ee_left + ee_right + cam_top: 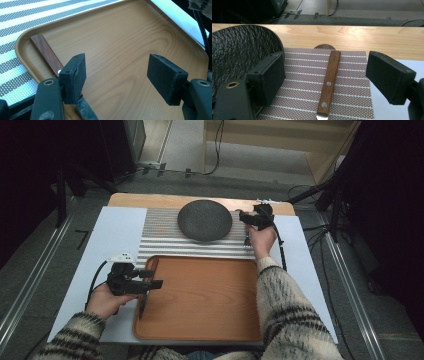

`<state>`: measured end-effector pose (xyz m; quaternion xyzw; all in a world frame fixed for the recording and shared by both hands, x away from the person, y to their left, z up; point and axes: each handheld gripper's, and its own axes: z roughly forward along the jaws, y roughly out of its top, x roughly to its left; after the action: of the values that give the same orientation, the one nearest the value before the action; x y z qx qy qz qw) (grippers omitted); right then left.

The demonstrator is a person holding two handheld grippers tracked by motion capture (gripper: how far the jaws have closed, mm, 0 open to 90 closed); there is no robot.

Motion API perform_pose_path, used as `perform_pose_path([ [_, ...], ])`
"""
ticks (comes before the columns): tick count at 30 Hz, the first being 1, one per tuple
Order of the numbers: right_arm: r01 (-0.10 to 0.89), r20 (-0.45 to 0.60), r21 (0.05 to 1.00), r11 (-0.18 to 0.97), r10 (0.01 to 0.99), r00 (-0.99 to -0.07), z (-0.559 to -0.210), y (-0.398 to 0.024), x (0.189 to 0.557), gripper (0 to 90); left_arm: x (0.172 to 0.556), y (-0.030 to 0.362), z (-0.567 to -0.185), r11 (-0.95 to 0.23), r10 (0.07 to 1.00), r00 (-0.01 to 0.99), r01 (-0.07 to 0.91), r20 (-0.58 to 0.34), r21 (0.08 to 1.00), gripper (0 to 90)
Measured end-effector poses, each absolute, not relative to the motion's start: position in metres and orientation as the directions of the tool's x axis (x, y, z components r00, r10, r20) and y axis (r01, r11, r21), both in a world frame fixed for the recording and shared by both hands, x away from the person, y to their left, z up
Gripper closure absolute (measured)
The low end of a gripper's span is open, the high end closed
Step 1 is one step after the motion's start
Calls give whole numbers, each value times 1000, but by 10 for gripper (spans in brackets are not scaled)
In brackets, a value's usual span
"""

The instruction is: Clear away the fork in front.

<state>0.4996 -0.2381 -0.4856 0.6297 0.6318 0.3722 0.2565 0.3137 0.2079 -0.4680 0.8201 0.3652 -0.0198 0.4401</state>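
A wooden tray (200, 295) lies near the front of the table. A knife with a dark red handle (46, 53) rests along its left side (142, 302). My left gripper (152, 278) hovers over that knife, open (117, 75), one finger (75, 77) just above the handle and nothing held. A dark round plate (205, 220) sits on a striped mat (160, 240). To the plate's right a utensil with a riveted wooden handle (328, 85) lies on the mat (246, 241). My right gripper (248, 217) is above it, open (325, 77), with the handle in line between the jaws and the pads clear of it.
A white sheet (112, 230) covers most of the wooden table (362, 35). The plate's rim (237, 50) stands close beside my right gripper's left finger (268, 77). Cables and stands are on the floor beyond the far edge (305, 190).
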Motion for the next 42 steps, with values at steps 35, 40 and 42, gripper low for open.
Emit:
perform_pose_path([
  [35,833,73,551,39,993,-94,-496,-236,515,337,314,207,-469,-351,578,734,619,-357,702,316],
  [40,861,51,507,48,995,-85,-494,-232,516,400,314,207,-469,-352,579,733,619,-357,702,316],
  [42,873,58,487,33,996,-70,-494,-233,517,446,314,207,-469,-351,580,733,619,-357,702,316],
])
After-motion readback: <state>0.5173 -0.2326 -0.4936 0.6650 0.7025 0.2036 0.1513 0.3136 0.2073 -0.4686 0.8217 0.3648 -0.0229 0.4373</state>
